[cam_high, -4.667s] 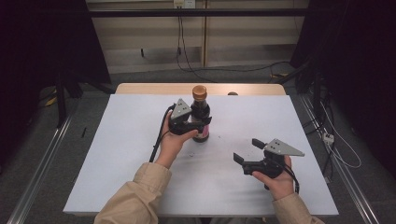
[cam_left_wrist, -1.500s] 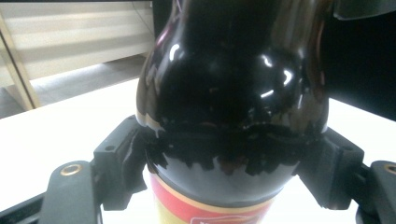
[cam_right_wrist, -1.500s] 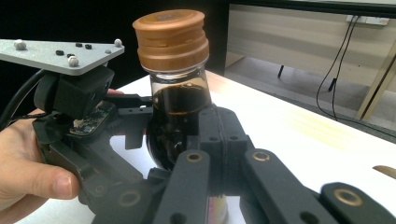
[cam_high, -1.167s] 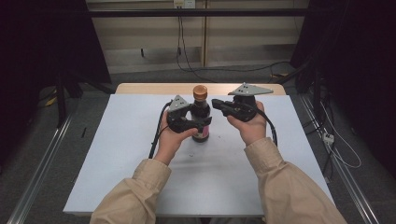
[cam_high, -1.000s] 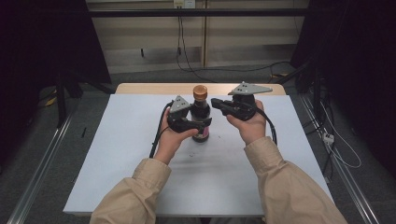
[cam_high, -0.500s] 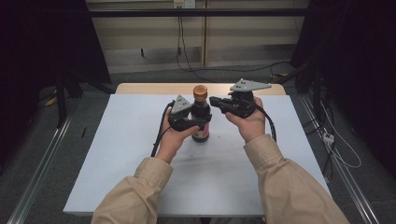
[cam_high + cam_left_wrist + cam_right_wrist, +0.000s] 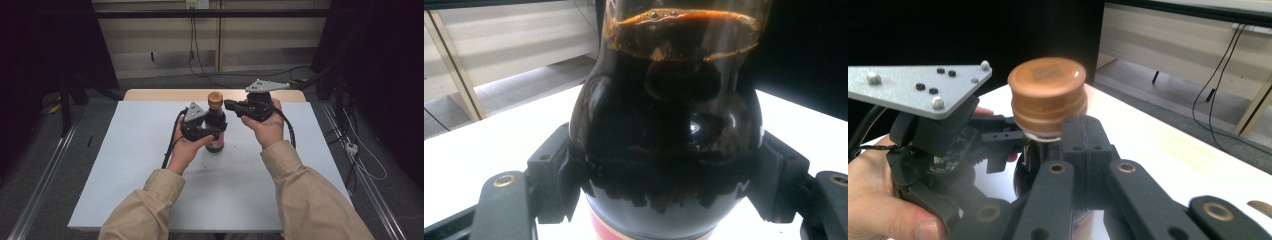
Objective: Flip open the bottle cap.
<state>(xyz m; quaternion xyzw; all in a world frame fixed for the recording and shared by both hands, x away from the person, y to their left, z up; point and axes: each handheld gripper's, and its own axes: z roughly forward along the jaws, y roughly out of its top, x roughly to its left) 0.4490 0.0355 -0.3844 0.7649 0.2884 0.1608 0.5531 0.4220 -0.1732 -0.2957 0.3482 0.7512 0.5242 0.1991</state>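
A dark sauce bottle (image 7: 216, 131) with a brown cap (image 7: 215, 97) stands upright near the middle of the white table (image 7: 125, 165). My left gripper (image 7: 212, 133) comes in from the left and is shut on its round body; its jaws have just been closing on it. In the left gripper view the pads (image 7: 556, 182) press both sides of the bottle (image 7: 664, 125). My right gripper (image 7: 231, 105) is held level just right of the cap, shut and empty. In the right gripper view its joined tips (image 7: 1083, 145) sit just below the cap (image 7: 1048, 92), with the left gripper (image 7: 943, 145) beyond.
A wooden strip (image 7: 150, 94) borders the table's far edge. Metal rails (image 7: 45, 175) run along the floor on both sides, and cables (image 7: 360, 155) lie on the floor to the right. A pale wall unit (image 7: 210, 45) stands behind the table.
The right hand has risen from the near right of the table to beside the bottle's cap and edged left toward it. The left hand has stayed at the bottle.
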